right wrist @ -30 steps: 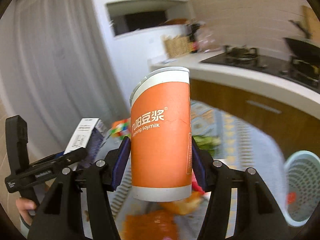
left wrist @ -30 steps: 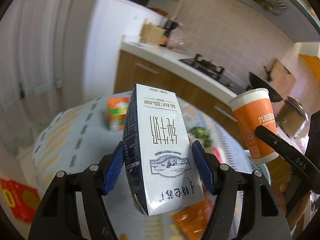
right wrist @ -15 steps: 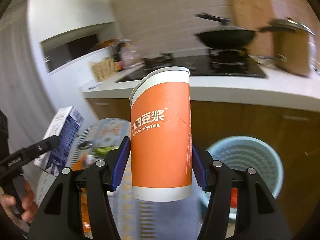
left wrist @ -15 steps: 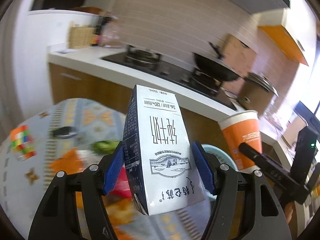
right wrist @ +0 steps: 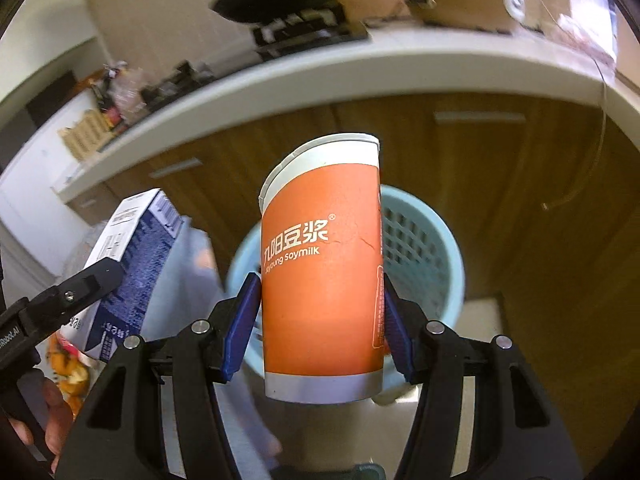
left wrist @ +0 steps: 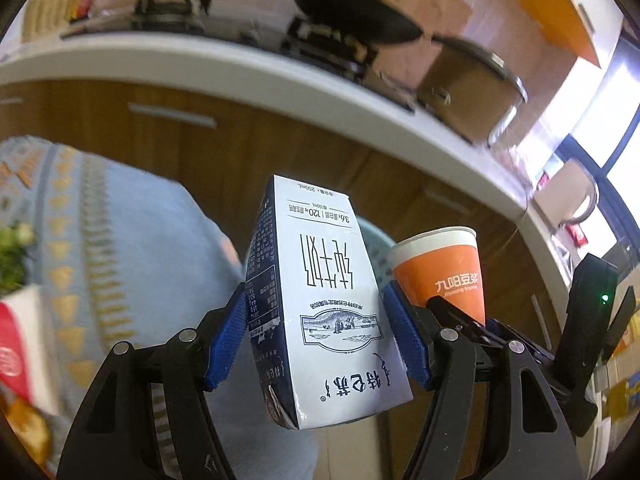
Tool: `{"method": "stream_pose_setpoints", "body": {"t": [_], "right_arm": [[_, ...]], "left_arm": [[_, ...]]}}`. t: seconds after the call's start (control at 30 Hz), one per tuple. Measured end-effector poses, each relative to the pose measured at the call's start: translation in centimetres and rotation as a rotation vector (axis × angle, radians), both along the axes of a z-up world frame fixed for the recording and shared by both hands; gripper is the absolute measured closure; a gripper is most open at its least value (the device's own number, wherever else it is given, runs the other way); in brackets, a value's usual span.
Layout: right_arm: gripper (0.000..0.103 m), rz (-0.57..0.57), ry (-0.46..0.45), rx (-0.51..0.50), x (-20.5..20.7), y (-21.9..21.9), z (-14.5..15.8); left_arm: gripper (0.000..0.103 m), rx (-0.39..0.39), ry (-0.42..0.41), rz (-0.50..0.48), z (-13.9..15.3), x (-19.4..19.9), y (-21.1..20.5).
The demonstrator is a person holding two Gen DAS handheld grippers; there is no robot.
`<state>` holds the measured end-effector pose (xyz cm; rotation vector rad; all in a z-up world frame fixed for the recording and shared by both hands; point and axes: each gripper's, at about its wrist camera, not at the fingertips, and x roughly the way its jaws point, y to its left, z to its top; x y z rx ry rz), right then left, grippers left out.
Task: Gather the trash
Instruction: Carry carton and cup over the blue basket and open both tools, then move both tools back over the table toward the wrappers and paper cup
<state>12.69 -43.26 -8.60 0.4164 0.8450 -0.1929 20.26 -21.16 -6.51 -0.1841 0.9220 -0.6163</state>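
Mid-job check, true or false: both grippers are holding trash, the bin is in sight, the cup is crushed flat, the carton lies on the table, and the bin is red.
1. The left gripper grips a white and navy milk carton. True.
2. The right gripper grips an orange paper soymilk cup. True.
3. A pale blue plastic mesh basket shows behind the cup. True.
4. The cup is crushed flat. False: it keeps its round shape.
5. The carton lies on the table. False: it is held up in the jaws.
6. The basket is red. False: it is pale blue.
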Motion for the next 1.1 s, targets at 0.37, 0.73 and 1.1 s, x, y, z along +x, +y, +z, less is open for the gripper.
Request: {"method": "stream_pose_setpoints", "body": {"t": [0.37,0.73,1.1], "right_arm": [[0.048,-0.028,0.121,0.021,0.9,-1.3,-4.5],[0.045,-0.035,0.131,0.018,0.8,-1.7,-5.1],[0.045,0.012,0.026,-0.003,0.0,0.8,-1.5]], "left_arm": [[0.069,0.052,0.124,-0.075,-5.4,1.1,-3.8],[0.049,0.066,0.125,-0.053,-5.8,1.3,-3.4],[0.043,0.028,0.024,0.010,-1.4,-1.1,0.3]]}}
